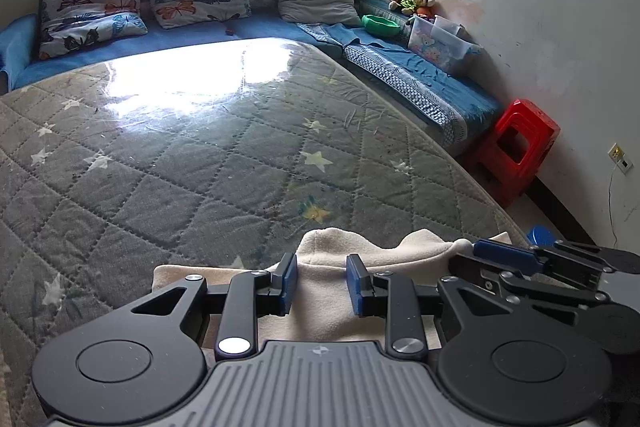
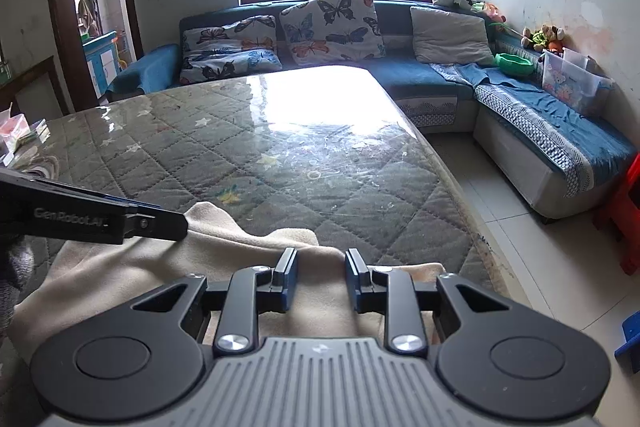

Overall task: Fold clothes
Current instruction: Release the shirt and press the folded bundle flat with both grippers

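One cream garment [image 1: 320, 303] lies at the mattress's [image 1: 168, 155] near edge. Two grippers, left gripper [image 1: 322, 283] and right gripper [image 2: 320, 277], stand parted over it, clamping nothing; the far mattress lies bare.

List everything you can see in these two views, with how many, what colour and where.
cloth: one, cream, near edge of the table, under both grippers
table: one, grey-green quilted cover with stars under a glossy sheet
sofa: one, blue, L-shaped, under the window and along the wall
butterfly cushions: two, white with coloured butterflies, sofa back
plain cushion: one, grey, sofa corner
bowl: one, green, on the sofa
storage box: one, clear plastic, on the sofa
stool: red, by the wall
left gripper: black, blue pads, jaws apart over the cloth
right gripper: same, jaws apart over the cloth
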### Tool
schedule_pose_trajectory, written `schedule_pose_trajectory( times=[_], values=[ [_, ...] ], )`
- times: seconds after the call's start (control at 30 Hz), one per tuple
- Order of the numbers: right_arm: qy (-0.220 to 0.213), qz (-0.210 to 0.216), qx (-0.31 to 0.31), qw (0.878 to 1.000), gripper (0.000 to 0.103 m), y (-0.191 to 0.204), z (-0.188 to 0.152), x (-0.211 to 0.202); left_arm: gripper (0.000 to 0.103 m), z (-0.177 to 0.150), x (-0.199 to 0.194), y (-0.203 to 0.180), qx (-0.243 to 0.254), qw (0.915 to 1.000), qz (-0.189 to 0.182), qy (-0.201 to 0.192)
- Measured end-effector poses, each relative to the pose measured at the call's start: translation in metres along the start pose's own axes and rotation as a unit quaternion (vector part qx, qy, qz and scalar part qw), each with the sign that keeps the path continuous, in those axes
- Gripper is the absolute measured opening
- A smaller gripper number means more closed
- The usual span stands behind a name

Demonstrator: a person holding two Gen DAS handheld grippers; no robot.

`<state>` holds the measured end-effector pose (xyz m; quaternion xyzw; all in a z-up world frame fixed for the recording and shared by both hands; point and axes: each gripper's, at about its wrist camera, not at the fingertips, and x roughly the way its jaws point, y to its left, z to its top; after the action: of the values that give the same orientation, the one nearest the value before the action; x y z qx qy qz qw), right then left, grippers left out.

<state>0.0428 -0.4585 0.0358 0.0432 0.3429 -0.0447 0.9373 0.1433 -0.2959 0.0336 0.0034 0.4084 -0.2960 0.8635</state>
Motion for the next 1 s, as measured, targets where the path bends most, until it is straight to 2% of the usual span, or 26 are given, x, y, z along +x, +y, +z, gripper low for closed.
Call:
schedule_pose_trajectory(
  times=[0.3, 0.53, 0.77, 0.87, 1.0],
  values=[
    [-0.012, 0.029, -0.010, 0.999, 0.028, 0.013, -0.021, -0.043, 0.030, -0.004, -0.012, -0.006, 0.006, 1.0000, 0.005, -0.006],
    [-0.014, 0.012, -0.043, 0.999, 0.033, 0.023, -0.055, -0.072, 0.031, -0.010, -0.024, -0.010, 0.012, 0.9998, 0.010, -0.011],
    [-0.023, 0.004, -0.045, 0.999, 0.036, 0.027, -0.068, -0.077, 0.049, -0.024, -0.043, -0.012, 0.020, 0.9993, 0.024, -0.019],
    [-0.029, 0.005, -0.048, 0.998, 0.044, 0.030, -0.066, -0.082, 0.054, -0.031, -0.053, -0.012, 0.023, 0.9990, 0.028, -0.026],
    [-0.035, 0.008, -0.040, 0.999, 0.049, 0.032, -0.068, -0.087, 0.066, -0.040, -0.065, -0.013, 0.024, 0.9985, 0.035, -0.035]
  ],
)
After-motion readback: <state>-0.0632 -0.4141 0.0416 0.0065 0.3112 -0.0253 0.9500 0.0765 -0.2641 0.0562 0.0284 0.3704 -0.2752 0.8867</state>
